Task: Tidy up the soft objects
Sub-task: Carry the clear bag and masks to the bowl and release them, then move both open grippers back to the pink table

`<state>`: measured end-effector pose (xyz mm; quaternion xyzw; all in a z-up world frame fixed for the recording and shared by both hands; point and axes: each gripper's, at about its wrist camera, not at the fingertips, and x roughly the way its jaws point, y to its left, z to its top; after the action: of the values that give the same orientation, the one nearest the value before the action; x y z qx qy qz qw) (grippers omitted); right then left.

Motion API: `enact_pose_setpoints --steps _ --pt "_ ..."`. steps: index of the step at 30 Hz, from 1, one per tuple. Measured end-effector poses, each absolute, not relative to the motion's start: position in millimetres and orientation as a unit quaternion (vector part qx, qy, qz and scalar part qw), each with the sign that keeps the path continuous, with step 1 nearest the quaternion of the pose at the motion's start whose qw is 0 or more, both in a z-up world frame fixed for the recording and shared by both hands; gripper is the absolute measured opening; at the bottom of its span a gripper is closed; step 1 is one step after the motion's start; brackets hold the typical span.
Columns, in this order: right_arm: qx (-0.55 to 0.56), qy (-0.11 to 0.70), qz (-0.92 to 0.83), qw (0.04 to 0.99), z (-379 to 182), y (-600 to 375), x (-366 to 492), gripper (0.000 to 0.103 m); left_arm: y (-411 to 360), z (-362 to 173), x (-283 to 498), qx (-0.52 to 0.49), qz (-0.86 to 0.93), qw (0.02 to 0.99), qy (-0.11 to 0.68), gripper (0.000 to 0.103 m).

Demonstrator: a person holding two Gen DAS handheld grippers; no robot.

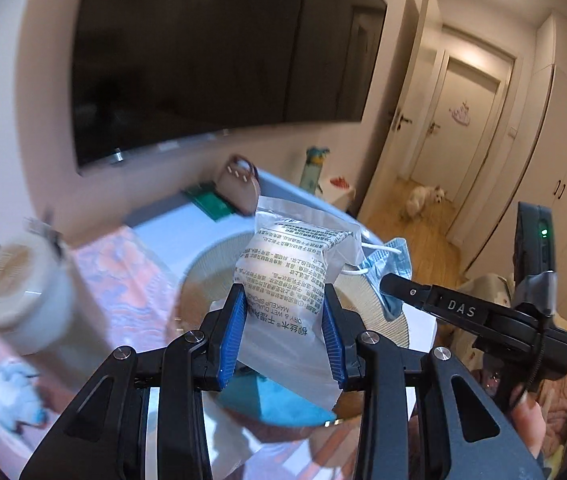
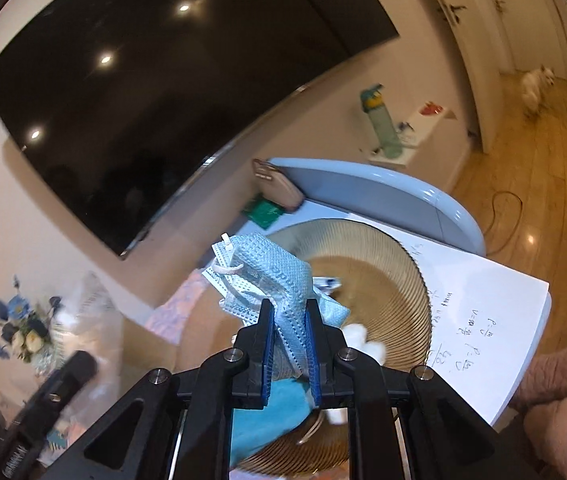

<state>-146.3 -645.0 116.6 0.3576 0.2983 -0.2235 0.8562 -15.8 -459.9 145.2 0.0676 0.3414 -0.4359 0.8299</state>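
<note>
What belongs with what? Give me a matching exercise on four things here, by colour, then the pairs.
Things:
1. face mask
2. handbag
3. dog
4. television screen

Colours:
A. white
B. black
C. light blue
D. pinkish brown

Pairs: 1-C, 2-D, 3-A, 4-B

White table (image 2: 495, 320) with a rounded pale-blue edge. Carries a ribbed tan basket (image 2: 395, 280) at centre, a brown handbag (image 2: 279, 188) and green box (image 2: 265, 210) at 11 o'clock. Also bears handwritten paper (image 2: 479, 312) at 3 o'clock and a pink patterned cloth (image 1: 123, 272) at 9 o'clock.
</note>
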Motion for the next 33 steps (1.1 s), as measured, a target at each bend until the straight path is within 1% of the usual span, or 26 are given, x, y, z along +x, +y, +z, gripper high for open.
enact_pose_setpoints --steps 3,5,6,7,8,9,10,13,22,33 --pt "0.354 0.319 -0.229 0.849 108.4 -651.9 -136.8 0.016 -473.1 127.7 -9.8 0.070 -0.428 0.828 0.356 0.036" --pt "0.349 0.339 -0.228 0.843 101.1 -653.9 -130.9 0.023 -482.2 114.0 -1.1 0.075 -0.425 0.821 0.373 0.043" --pt "0.343 0.349 -0.223 0.843 97.1 -654.5 -128.9 0.037 -485.0 107.4 0.4 0.078 -0.426 0.817 0.382 0.047" --pt "0.337 0.354 -0.222 0.844 93.9 -653.8 -126.3 0.055 -487.0 99.4 1.7 0.084 -0.428 0.808 0.396 0.053" --pt "0.327 0.359 -0.224 0.845 90.5 -654.1 -128.1 0.059 -486.5 95.6 -0.3 0.088 -0.430 0.804 0.402 0.058" --pt "0.322 0.364 -0.227 0.844 87.7 -654.5 -131.3 0.059 -485.3 91.8 -2.6 0.091 -0.436 0.797 0.407 0.072" --pt "0.323 0.365 -0.225 0.844 84.6 -656.7 -132.6 0.059 -482.0 90.0 -5.5 0.090 -0.442 0.795 0.405 0.076" --pt "0.342 0.351 -0.213 0.845 87.2 -657.9 -145.5 0.059 -473.0 97.5 -19.8 0.101 -0.447 0.804 0.379 0.076" --pt "0.306 0.341 -0.197 0.867 118.9 -618.9 -144.2 0.059 -418.4 150.5 -44.7 0.103 -0.445 0.833 0.313 0.076" --pt "0.272 0.355 -0.177 0.877 132.6 -567.9 -133.9 0.059 -341.4 191.4 -53.1 0.068 -0.419 0.864 0.271 0.076"
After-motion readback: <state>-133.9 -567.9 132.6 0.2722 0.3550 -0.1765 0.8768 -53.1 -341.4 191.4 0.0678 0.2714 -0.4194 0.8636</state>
